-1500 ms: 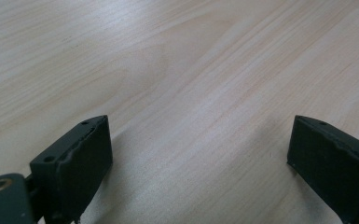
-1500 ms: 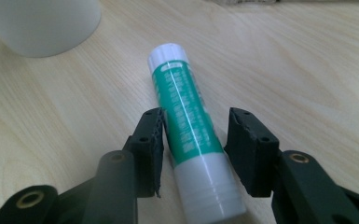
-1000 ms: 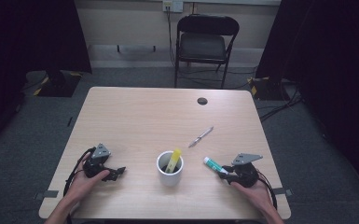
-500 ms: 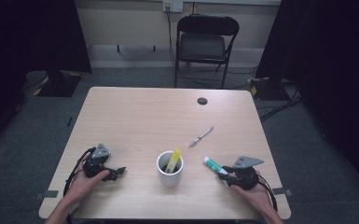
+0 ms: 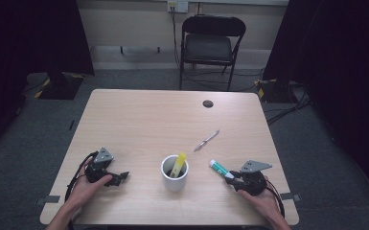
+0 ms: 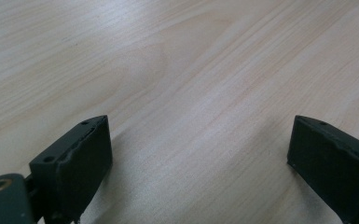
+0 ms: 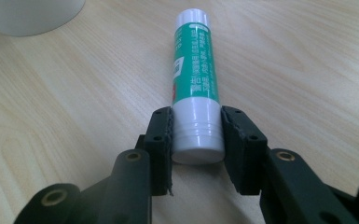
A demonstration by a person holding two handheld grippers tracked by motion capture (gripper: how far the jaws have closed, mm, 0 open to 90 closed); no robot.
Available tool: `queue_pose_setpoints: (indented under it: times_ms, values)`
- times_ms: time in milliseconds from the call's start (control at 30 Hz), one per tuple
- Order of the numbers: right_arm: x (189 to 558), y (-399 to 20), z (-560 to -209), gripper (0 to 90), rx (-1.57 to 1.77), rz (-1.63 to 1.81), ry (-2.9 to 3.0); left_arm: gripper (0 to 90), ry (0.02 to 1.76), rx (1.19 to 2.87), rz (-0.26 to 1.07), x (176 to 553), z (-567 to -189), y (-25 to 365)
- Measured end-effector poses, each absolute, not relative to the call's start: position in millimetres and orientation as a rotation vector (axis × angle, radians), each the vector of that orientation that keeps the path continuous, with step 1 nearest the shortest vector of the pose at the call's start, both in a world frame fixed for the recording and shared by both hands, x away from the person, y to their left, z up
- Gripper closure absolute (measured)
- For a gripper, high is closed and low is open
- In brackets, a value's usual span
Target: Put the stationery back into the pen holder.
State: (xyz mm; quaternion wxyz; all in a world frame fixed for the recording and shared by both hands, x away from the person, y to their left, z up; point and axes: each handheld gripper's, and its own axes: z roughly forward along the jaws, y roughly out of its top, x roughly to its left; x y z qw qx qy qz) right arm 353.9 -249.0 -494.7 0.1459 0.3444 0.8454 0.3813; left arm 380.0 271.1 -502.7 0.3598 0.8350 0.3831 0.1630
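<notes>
Dark curtains and a folding chair (image 5: pixel 212 43) are seen behind the pale wood desk (image 5: pixel 148 120). At the near right edge, the right tool (image 7: pixel 196 140) is clamped on the white cap end of a green glue stick (image 7: pixel 196 70) lying flat near the white cup (image 5: pixel 175 173). Left tool (image 6: pixel 200 149) jaws are spread wide over bare wood. The cup's contents are partly hidden.
</notes>
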Motion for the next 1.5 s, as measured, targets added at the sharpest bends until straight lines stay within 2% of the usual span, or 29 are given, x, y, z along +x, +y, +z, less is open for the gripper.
queue_pose_setpoints:
  times_ms: [733, 1500]
  values:
    - [355.0, -252.7, -480.7, 65.3, 1.043, 1.221, 2.353, 5.8, 0.984, 2.155, 0.419, 380.4, -502.6, 271.4]
    - [350.6, -259.3, -451.1, 65.5, 1.066, 1.435, 2.204, 5.4, 0.980, 2.157, 0.422, 381.1, -502.6, 271.4]
